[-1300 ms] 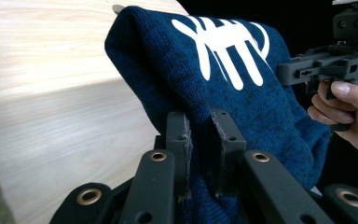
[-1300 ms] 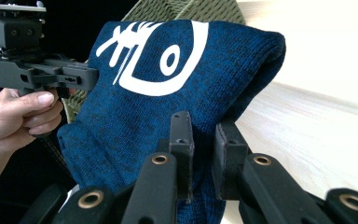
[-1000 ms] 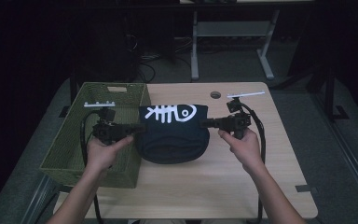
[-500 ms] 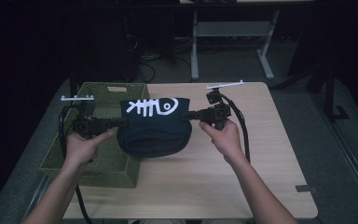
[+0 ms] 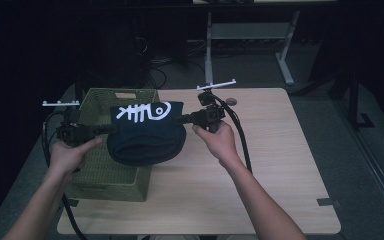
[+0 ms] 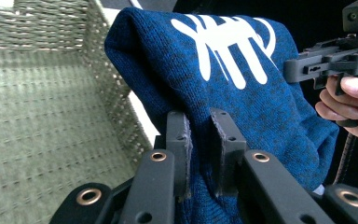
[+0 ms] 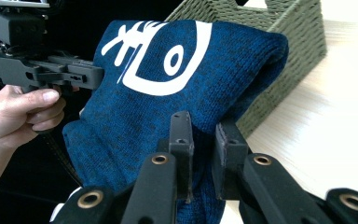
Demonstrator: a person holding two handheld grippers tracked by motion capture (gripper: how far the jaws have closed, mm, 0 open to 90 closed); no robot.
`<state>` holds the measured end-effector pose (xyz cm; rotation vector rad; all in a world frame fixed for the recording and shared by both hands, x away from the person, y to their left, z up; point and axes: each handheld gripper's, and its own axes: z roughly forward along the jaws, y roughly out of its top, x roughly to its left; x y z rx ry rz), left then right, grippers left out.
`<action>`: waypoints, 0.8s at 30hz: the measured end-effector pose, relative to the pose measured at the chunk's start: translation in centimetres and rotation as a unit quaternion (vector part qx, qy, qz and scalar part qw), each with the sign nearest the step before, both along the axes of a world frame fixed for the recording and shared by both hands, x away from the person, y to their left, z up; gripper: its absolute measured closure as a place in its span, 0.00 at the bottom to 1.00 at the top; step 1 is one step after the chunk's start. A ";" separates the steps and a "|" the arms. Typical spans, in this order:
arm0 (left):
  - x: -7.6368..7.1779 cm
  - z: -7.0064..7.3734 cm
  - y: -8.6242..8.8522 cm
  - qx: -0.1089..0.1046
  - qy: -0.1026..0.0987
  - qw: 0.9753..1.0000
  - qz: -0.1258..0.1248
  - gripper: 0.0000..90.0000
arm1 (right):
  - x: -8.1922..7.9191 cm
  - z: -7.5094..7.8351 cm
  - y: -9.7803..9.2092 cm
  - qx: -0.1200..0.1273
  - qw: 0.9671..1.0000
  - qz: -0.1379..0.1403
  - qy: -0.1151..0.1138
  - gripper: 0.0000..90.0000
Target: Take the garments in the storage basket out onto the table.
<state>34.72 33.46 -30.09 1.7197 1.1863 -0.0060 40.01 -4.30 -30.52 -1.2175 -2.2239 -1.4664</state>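
— Where is free room found on the table (image 5: 280, 165)?

— The right half of the wooden top is left bare, and a gripper can be passed there freely.

— And what is blocked?

— The left side is taken up by the woven basket (image 5: 105, 172). Its open top is partly covered by the blue knitted garment (image 5: 147, 135), which is stretched between the left gripper (image 5: 111, 128) and the right gripper (image 5: 179, 119), so the way down is narrowed.

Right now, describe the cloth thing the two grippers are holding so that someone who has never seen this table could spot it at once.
Start at the wooden table and find the green woven basket at its left end. Hanging over the basket's right edge, stretched between the left gripper and the right gripper, is a folded dark blue knit garment. Its white fish-skeleton print sets it apart.
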 end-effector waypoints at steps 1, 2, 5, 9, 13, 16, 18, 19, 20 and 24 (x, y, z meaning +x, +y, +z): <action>0.1 0.0 0.3 0.001 0.001 1.000 0.001 0.88 | 0.1 0.0 0.3 0.000 1.000 0.000 0.001 0.88; 0.1 -0.1 0.7 0.003 0.002 1.000 0.002 0.88 | 0.2 0.0 0.7 0.002 1.000 0.001 0.001 0.88; 0.3 -0.4 1.6 0.004 0.005 1.000 0.005 0.88 | 0.6 -0.1 2.1 -0.001 1.000 0.007 0.002 0.88; 0.5 -0.7 2.9 0.004 0.007 1.000 0.012 0.88 | 1.0 -0.2 3.7 -0.001 1.000 0.009 0.003 0.88; 0.5 -0.8 4.3 0.010 0.007 1.000 0.018 0.88 | 1.2 -0.4 4.9 -0.001 1.000 0.014 0.004 0.88; 0.5 -0.8 5.3 0.013 0.008 1.000 0.025 0.88 | 1.5 -0.5 6.1 0.001 1.000 0.017 0.007 0.88; 0.5 -0.8 6.0 0.010 0.009 0.999 0.031 0.88 | 1.7 -0.6 6.9 0.003 1.000 0.019 0.009 0.88; 0.5 -0.8 6.4 0.010 0.011 0.999 0.033 0.88 | 1.8 -0.7 7.3 0.005 1.000 0.020 0.010 0.88; 0.5 -0.9 6.8 0.010 0.011 0.999 0.036 0.88 | 1.9 -0.7 7.7 0.007 1.000 0.020 0.012 0.88; 0.6 -1.4 8.1 0.010 0.017 0.999 0.043 0.89 | 2.2 -1.0 9.2 0.007 1.000 0.025 0.016 0.88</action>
